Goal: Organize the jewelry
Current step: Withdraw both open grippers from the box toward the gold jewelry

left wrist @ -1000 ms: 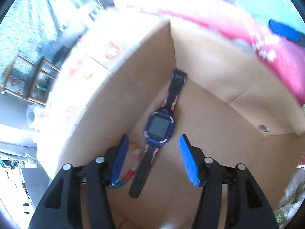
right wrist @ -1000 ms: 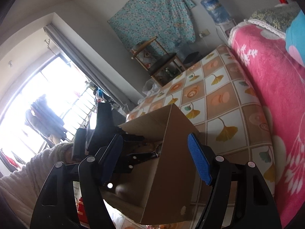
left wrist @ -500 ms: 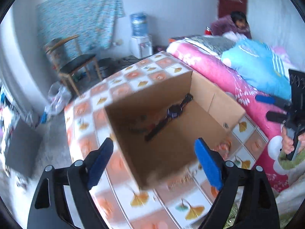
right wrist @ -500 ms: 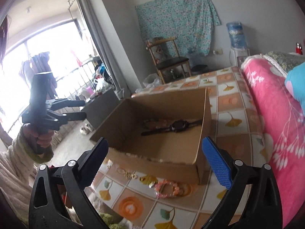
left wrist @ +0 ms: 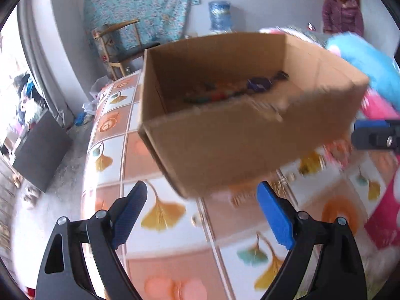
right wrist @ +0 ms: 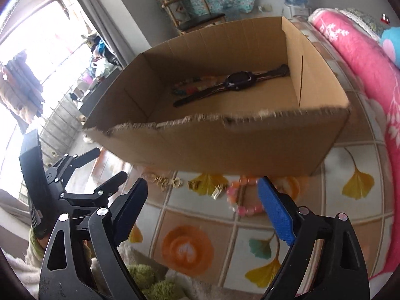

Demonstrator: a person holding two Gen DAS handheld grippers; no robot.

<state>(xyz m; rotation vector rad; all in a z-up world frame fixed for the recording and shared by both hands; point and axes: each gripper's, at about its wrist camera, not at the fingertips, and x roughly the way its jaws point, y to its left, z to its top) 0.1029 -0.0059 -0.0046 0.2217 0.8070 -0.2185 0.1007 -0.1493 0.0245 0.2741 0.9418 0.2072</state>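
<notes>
An open cardboard box (right wrist: 225, 145) stands on the tiled cloth; it also shows in the left wrist view (left wrist: 250, 135). Inside lie a dark blue watch (right wrist: 237, 81) and a colourful bead string (right wrist: 190, 87). The watch shows blurred in the left wrist view (left wrist: 260, 83). In front of the box lie a pink bead bracelet (right wrist: 243, 200), a gold chain (right wrist: 162, 180) and a small gold piece (right wrist: 217, 191). My right gripper (right wrist: 202, 210) is open and empty just before them. My left gripper (left wrist: 202, 215) is open and empty, near the box's front corner.
A pink blanket (right wrist: 362, 57) lies on the right. A wooden chair (left wrist: 120, 47), a water dispenser (left wrist: 220, 15) and a person in purple (left wrist: 341, 12) are at the back. A dark box (left wrist: 40, 150) sits on the floor to the left.
My left gripper has pulled out of the box, leaving the watch inside, and dropped low in front of it. My right gripper has moved down toward the jewellery before the box.
</notes>
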